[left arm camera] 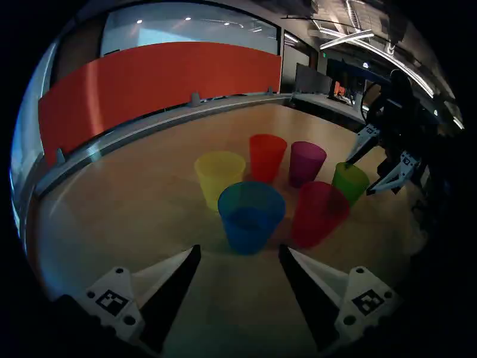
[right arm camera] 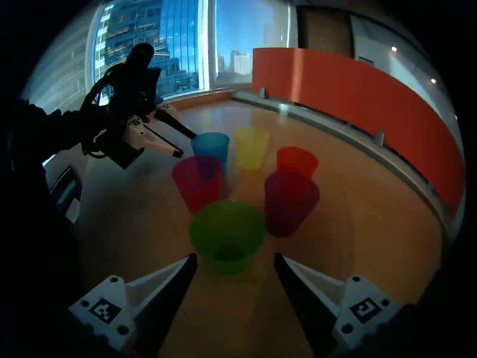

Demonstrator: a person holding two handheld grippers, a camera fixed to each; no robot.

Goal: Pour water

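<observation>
Left gripper: your left gripper (left arm camera: 238, 249) is spread wide and has hold of nothing.
Right gripper: your right gripper (right arm camera: 234, 258) is just as wide apart, also with nothing between its fingers.
Blue cup: the blue cup (left arm camera: 250, 218) stands upright just ahead of the left fingertips, in line with the gap, untouched.
Green cup: the green cup (right arm camera: 228, 235) stands upright just ahead of the right fingertips, likewise untouched.
Other cups: seen from your left gripper, the red cup (left arm camera: 319, 212) is just right of the blue one, the yellow cup (left arm camera: 219, 176) is beyond it to the left, and the orange cup (left arm camera: 266, 156) and purple cup (left arm camera: 306, 162) stand farther off (the six form a loose ring).
Water: you cannot tell whether any cup holds water; the tinted plastic hides it.
Table: the wooden table (left arm camera: 149, 203) carries all the cups.
Far side: an orange panel (left arm camera: 161, 83) runs along the table's far edge.
</observation>
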